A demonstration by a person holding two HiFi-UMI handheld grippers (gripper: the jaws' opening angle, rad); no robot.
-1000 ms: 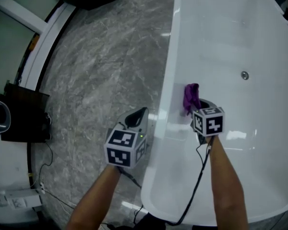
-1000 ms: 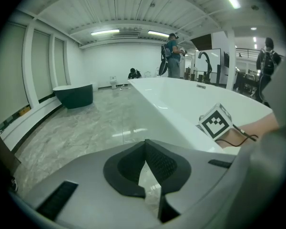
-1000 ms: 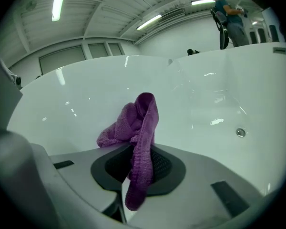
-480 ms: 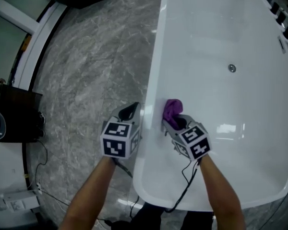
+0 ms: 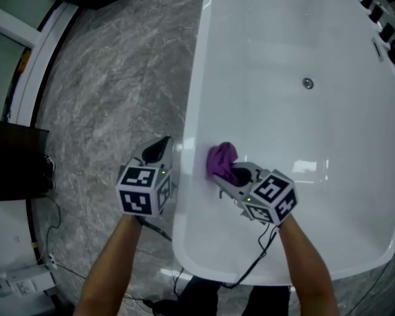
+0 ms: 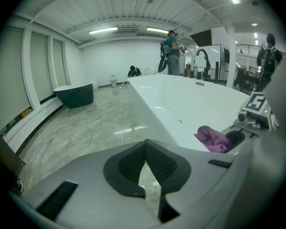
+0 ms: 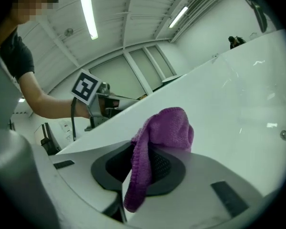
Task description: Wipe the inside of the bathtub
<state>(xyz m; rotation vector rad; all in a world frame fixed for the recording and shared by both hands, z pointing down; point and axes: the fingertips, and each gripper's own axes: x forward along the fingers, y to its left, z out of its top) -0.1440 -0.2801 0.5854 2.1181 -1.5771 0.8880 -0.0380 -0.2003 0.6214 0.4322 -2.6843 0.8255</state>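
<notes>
cloth (image 5: pixel 221 158), purple, sits bunched in the right gripper (image 5: pixel 229 174), jaws clamped on it. right gripper view shows a tail of it hanging down between the pads, which head view doesn't show. cloth is at the inner left wall of the bathtub (image 5: pixel 263 38), just below the rim; actual contact unclear. tub's long axis runs away from the person, drain (image 5: pixel 307 83) farther up the basin. right gripper points up-left at that wall, forearm extended over the near end. left gripper (image 5: pixel 159 149) is outside the tub, just beside the rim over the marble floor (image 5: pixel 112 71), pointing forward. left gripper view shows its jaws closed tip to tip, nothing held, plus people (image 6: pixel 171 51) near the tub's far end.
</notes>
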